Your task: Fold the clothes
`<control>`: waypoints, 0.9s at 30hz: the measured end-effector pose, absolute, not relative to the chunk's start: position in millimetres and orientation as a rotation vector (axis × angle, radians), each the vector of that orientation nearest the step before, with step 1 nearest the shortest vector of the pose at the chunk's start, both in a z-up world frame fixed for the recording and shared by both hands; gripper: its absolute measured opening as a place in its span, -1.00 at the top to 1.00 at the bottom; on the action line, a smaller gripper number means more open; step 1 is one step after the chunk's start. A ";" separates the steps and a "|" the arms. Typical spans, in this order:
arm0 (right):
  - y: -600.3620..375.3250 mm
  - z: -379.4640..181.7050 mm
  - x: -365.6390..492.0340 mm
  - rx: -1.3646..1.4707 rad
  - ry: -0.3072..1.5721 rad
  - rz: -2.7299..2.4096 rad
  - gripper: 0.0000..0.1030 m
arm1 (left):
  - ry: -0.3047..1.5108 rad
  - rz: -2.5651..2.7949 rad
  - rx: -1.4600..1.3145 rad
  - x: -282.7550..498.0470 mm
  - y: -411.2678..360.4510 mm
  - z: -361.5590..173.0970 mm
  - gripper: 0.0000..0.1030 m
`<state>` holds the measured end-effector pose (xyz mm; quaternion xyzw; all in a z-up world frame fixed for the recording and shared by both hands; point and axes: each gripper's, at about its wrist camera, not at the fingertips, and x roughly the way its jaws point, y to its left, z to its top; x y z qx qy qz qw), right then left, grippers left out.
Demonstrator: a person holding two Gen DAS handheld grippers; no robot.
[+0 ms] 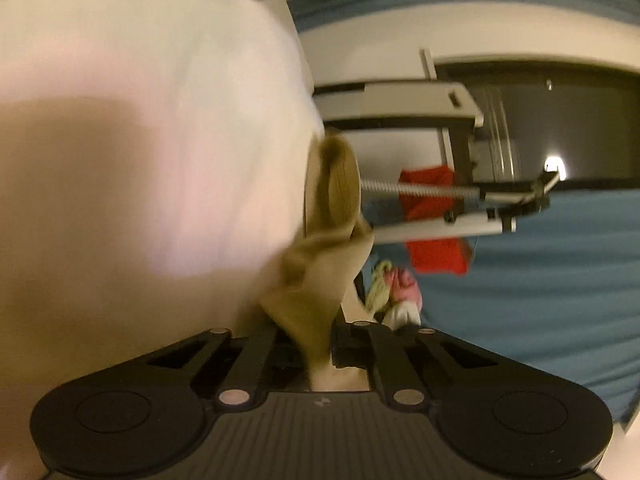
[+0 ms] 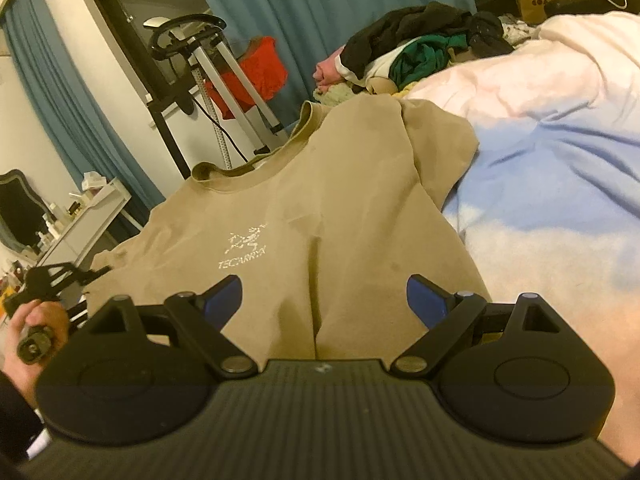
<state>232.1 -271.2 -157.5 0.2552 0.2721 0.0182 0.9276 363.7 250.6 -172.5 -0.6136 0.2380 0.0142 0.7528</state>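
Shirt [image 2: 320, 208], tan with a white chest logo, lies face up on the bed [image 2: 540, 128], collar away from the right camera, one sleeve bunched at the far right shoulder. A lengthwise crease runs down the middle. Left tongs [image 1: 320, 354] are closed on a gathered fold of the tan shirt; the cloth rises out from between the fingers. In the right view they sit at the shirt's left edge, gripped by the left hand [image 2: 36, 328]. Right tongs [image 2: 324, 300] hang wide apart above the hem area, holding nothing. Clothes pile [image 2: 420, 48] waits farther up the bed.

Judgement: early step, side fold just starting. Next move calls for the right tongs to pinch the lower edge, so both carry the side across toward the centre crease.
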 end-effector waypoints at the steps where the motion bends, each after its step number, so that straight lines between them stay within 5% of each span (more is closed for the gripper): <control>1: -271.3 -158.5 233.2 0.525 0.561 0.037 -0.76 | 0.512 0.043 -1.330 360.8 259.7 -168.7 0.91; 9: -271.6 -157.3 232.0 0.520 0.561 0.038 -0.76 | 0.484 0.124 -1.213 326.6 325.4 -134.5 0.89; 15: -271.2 -151.3 228.6 0.493 0.539 0.031 -0.76 | 0.519 0.242 -0.932 312.1 339.1 -107.7 0.51; 17: -270.8 -148.5 227.5 0.484 0.529 0.033 -0.76 | 0.530 0.235 -0.807 306.8 325.0 -89.9 0.06; 27: -275.6 -126.0 210.7 0.453 0.455 0.050 -0.76 | 0.512 0.016 -0.302 231.9 154.9 -15.7 -0.47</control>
